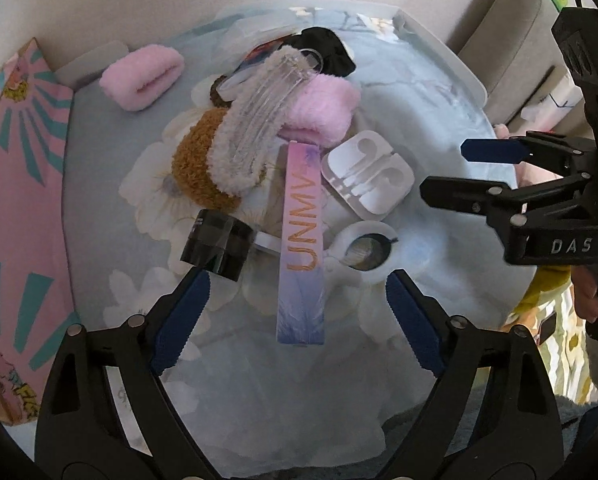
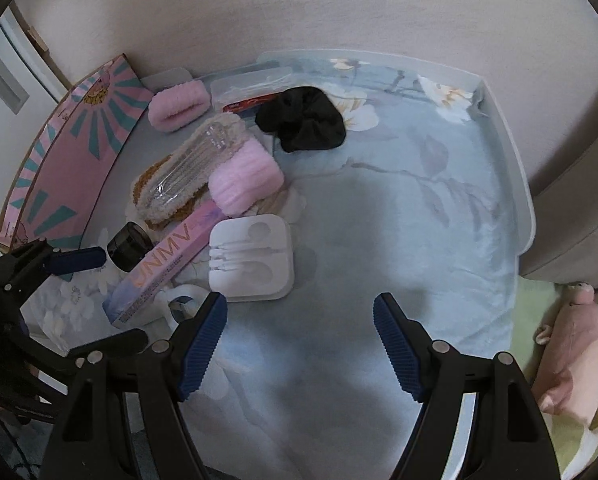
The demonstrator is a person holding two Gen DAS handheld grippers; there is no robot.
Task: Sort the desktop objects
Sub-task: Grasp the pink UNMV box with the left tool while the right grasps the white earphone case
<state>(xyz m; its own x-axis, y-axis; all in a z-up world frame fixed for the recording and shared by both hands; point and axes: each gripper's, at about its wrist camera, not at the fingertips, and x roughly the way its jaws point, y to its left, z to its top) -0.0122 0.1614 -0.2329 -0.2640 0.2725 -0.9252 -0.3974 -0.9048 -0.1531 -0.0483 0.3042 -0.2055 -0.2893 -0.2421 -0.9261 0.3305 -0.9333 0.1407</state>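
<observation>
**Both tools apart over the clutter**

We hold the left tool [image 1: 297,312] with fingers spread wide around the long pink-to-purple "UNMV" carton [image 1: 302,246] — not touching it. The small black round jar [image 1: 217,249] sits just beside its left fingertip. Our right tool [image 2: 301,344] hangs apart too, over bare floral-blue bench [image 2: 399,208], near the white moulded earphone tray [image 2: 252,258].
</observation>
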